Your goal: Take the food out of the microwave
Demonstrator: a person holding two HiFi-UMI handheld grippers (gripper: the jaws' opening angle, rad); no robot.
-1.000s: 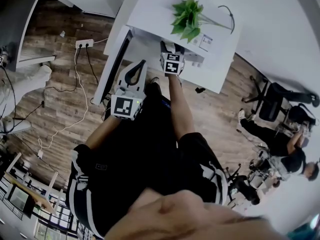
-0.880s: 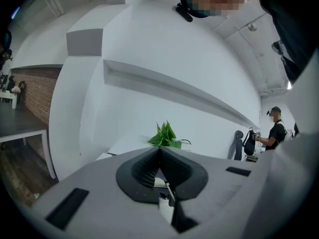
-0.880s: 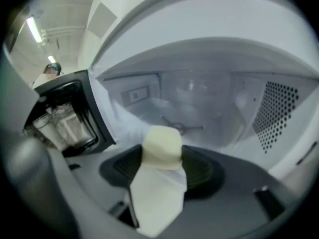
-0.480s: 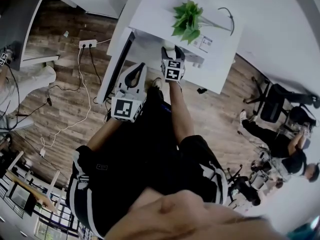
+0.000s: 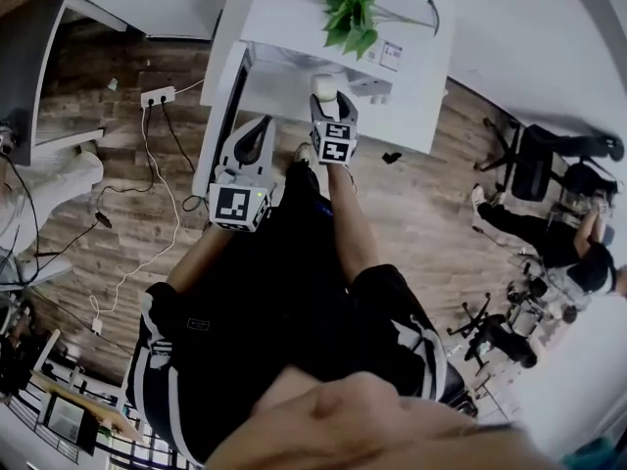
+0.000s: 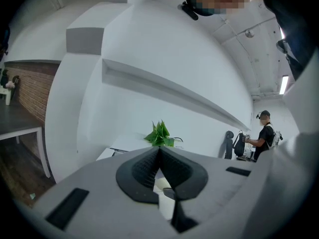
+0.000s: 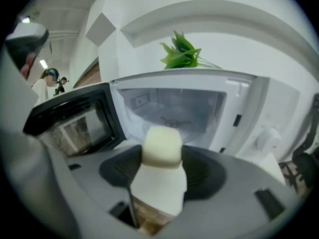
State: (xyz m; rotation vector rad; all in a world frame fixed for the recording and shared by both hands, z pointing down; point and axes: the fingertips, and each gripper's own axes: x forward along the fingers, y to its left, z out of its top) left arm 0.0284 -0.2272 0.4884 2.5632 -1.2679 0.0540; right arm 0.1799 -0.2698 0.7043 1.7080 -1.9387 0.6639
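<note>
The white microwave [image 7: 239, 108] stands with its dark-windowed door [image 7: 75, 123] swung open to the left, and its cavity [image 7: 172, 108] looks bare. My right gripper [image 7: 162, 156] is shut on a pale cream-and-white food item [image 7: 160, 148], held just in front of the opening. In the head view the food item [image 5: 323, 84] shows at the tip of the right gripper [image 5: 329, 101], before the microwave [image 5: 294, 76]. The left gripper [image 5: 255, 137] hangs by the open door [image 5: 231, 106]. Its jaws [image 6: 159, 153] are shut on nothing.
A green potted plant [image 5: 350, 13] and a cable sit on top of the microwave. A power strip [image 5: 157, 96] with cords lies on the wooden floor at left. Office chairs [image 5: 534, 169] and a person [image 6: 264, 133] are at the right.
The view has shifted, with the microwave higher in the frame. The pale food now shows clearly at the right gripper's tip outside the opening. The left gripper has stayed by the door.
</note>
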